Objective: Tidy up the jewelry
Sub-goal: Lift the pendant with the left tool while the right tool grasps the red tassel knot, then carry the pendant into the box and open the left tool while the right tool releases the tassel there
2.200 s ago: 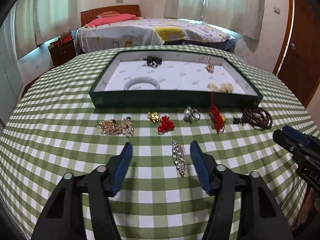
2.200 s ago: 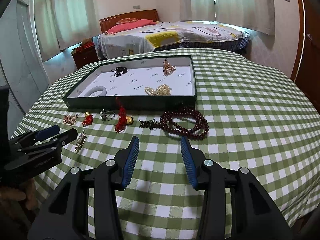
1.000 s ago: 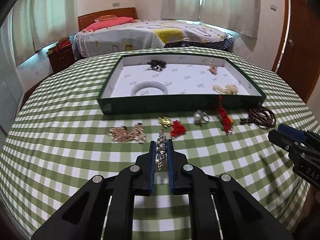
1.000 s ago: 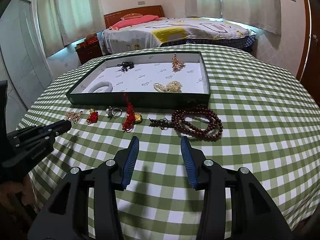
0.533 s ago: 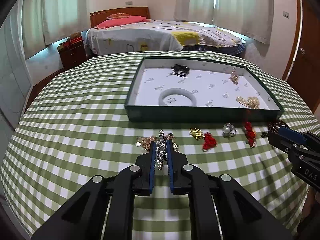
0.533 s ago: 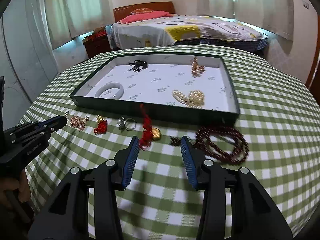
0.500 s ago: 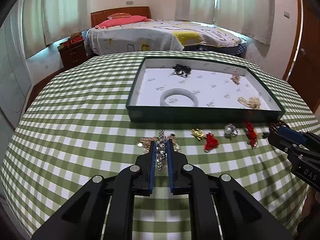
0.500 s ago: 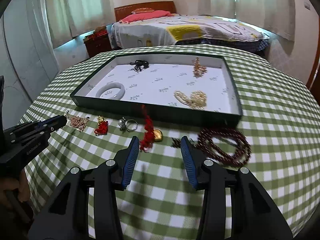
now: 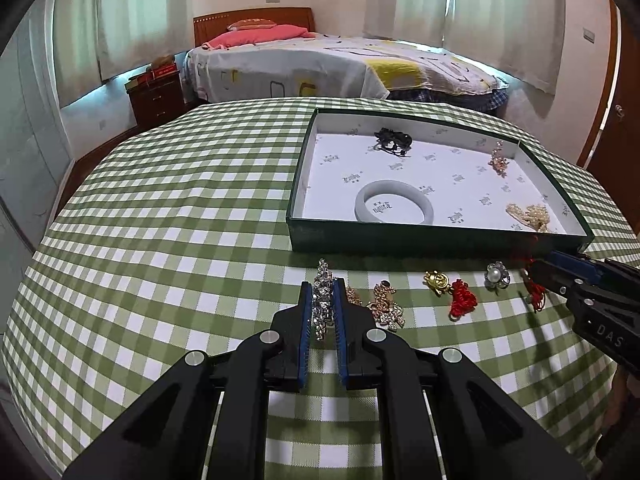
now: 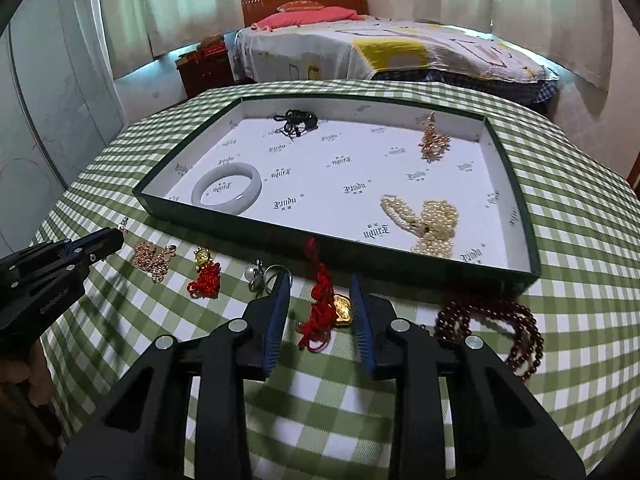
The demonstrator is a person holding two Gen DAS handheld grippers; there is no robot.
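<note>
My left gripper is shut on a silver rhinestone brooch, held just above the checked cloth in front of the green tray's left corner. In the right wrist view my right gripper straddles a red knotted charm with a gold ingot lying before the tray. Its jaws are closing, and the pads still stand off the charm. Inside the tray lie a white bangle, a pearl bracelet, a rose-gold earring and a black piece.
Loose on the cloth are a gold rhinestone piece, a gold charm with red tassel, a pearl ring and a dark red bead necklace. The table edge curves away on the left. A bed and nightstand stand behind.
The left gripper shut on the brooch, lifted it and carried it leftward. The right gripper came forward over the red knotted charm and its jaws narrowed around it.
</note>
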